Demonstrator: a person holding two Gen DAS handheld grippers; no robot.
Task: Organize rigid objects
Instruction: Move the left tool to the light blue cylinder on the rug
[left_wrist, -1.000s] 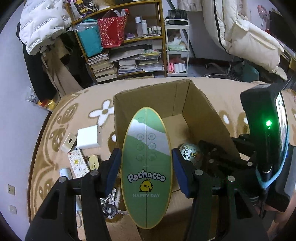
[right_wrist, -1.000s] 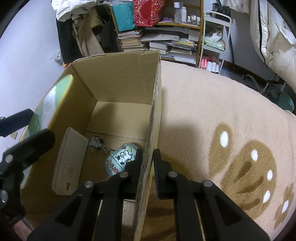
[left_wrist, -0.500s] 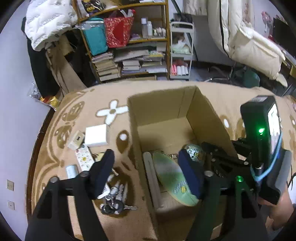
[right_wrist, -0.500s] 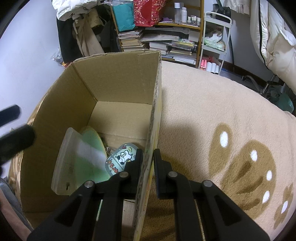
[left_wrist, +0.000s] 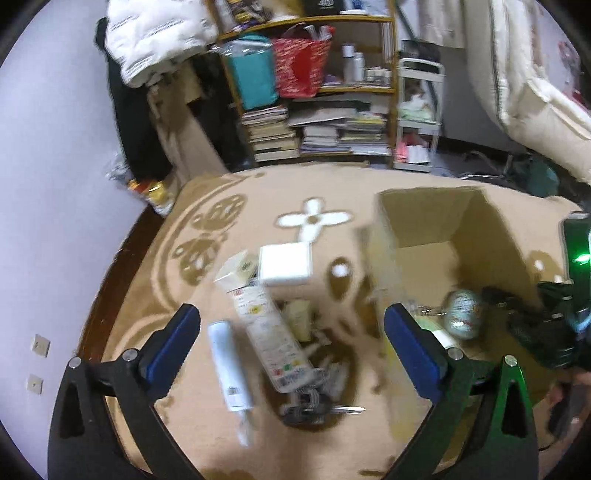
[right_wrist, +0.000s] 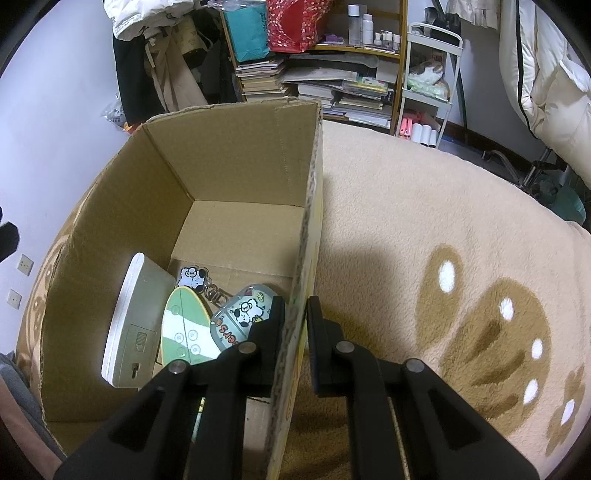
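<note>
Cluttered room, beige patterned rug (right_wrist: 424, 229); right tongs (right_wrist: 296, 314) clamp wall of brown cardboard box (right_wrist: 236, 155), steadying it; left tongs (left_wrist: 291, 332) gaping, empty, above long white printed remote (left_wrist: 267, 332) awaiting pickup; green oval board (right_wrist: 184, 332) inside box.

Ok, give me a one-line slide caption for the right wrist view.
Right gripper clamps the cardboard box wall, steadying it; green oval board inside.

Left tool (left_wrist: 291, 334): black arms, blue pads, silver screws; right tool (right_wrist: 295, 321) all-black.

Matt corrugated cardboard box (right_wrist: 236, 155), fuzzy pile blanket (right_wrist: 424, 206), glossy plastic green board (right_wrist: 184, 332).
</note>
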